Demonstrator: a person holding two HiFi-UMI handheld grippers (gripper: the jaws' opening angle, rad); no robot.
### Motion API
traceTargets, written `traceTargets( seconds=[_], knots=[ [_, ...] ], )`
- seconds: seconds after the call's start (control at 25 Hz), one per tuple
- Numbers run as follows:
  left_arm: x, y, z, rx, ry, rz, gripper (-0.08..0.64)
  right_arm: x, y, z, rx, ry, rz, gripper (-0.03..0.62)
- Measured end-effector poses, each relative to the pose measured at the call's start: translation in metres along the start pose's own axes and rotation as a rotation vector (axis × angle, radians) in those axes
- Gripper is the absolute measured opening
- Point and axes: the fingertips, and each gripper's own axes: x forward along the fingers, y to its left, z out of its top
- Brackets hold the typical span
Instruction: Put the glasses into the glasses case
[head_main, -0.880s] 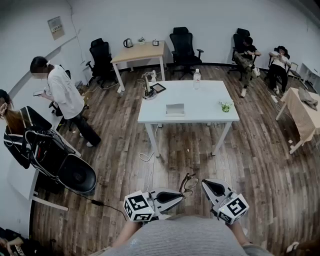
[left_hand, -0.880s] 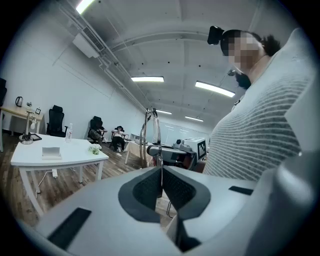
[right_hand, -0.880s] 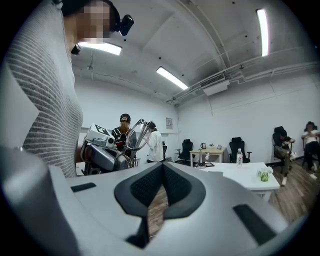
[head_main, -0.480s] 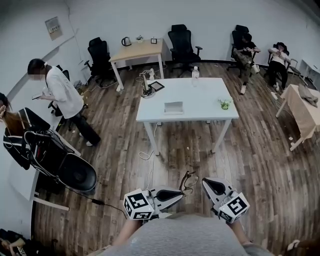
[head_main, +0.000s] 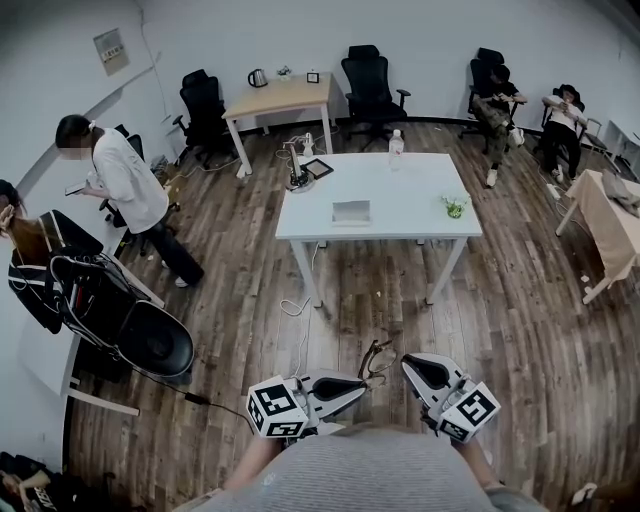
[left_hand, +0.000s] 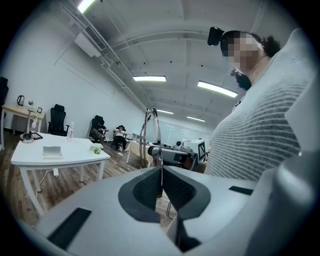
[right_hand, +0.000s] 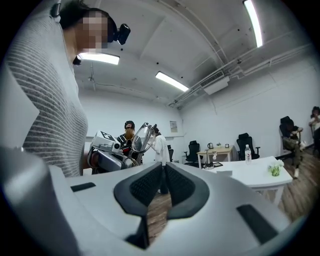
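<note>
Nearly level: left gripper (head_main: 360, 382) clamps glasses (head_main: 376, 361); right gripper (head_main: 409, 364) alongside.

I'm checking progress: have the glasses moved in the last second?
No. In the left gripper view the glasses stand just where they did against the white table.

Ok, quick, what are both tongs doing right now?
Left gripper: tongs closed on the glasses, pinching a thin temple arm.
Right gripper: tongs a slit apart, nothing between them.
</note>
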Motion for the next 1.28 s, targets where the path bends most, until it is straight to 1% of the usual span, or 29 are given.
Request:
traceTargets(
  seconds=[0.08,0.24,0.72,0.88,1.08,1.28],
  knots=[
    [0.001,0.0,-0.001,-0.002,-0.002,-0.001,0.018,0.0,0.0,-0.004,0.008,0.014,0.005,0.015],
    [0.004,-0.001,-0.001,-0.003,0.001,-0.006,0.018,-0.004,-0.007,-0.012,0.024,0.035,-0.025,0.015],
    [0.021,-0.004,0.0,-0.007,0.01,0.001,0.018,-0.015,-0.017,-0.011,0.053,0.022,-0.004,0.015],
    [0.028,-0.003,-0.001,-0.01,0.021,0.002,0.018,-0.017,-0.028,-0.007,0.078,0.001,-0.015,0.015],
    [0.031,0.01,0.003,-0.012,0.025,0.008,0.018,-0.011,-0.042,-0.009,0.096,0.005,-0.026,0.015],
    [0.033,0.04,0.013,-0.003,0.02,0.019,0.018,-0.001,-0.061,-0.011,0.098,0.014,-0.037,0.015]
  ],
)
